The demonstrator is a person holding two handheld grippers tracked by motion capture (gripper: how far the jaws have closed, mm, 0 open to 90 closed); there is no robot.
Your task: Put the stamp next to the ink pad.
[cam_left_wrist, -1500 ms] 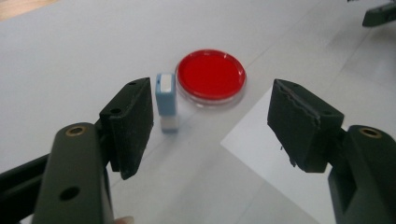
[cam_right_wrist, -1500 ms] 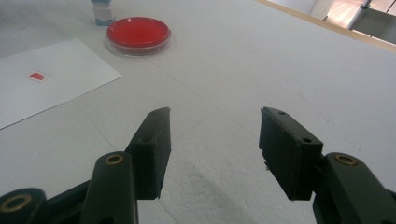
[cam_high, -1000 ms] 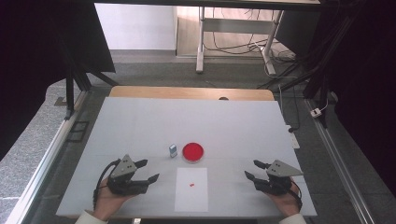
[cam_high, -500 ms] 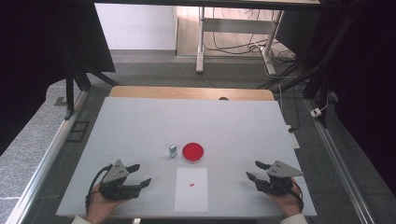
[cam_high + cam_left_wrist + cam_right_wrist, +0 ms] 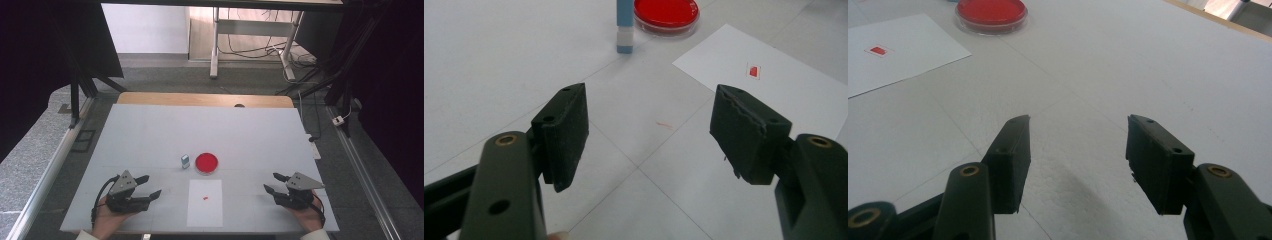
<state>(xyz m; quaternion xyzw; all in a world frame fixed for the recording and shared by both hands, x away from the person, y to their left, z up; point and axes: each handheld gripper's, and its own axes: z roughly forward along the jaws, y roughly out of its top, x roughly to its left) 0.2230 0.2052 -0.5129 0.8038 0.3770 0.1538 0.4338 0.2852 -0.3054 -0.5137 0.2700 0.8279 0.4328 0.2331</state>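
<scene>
left tool (image 5: 150, 187): spread, empty; right tool (image 5: 272, 182): spread, empty; red dish (image 5: 206, 163) between, apart

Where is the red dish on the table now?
In the high view the red dish sits mid-table, just beyond the white paper sheet, with the small blue-white vial at its left.

The left gripper (image 5: 150, 187) is held low at the near left corner of the table (image 5: 150, 130), jaws spread apart with nothing between them, cupped from below by the left hand (image 5: 107, 220). The right gripper (image 5: 272, 183) is held at the table's near right corner by the right hand (image 5: 305, 214), jaws likewise parted and empty, angled toward the table's middle.
</scene>
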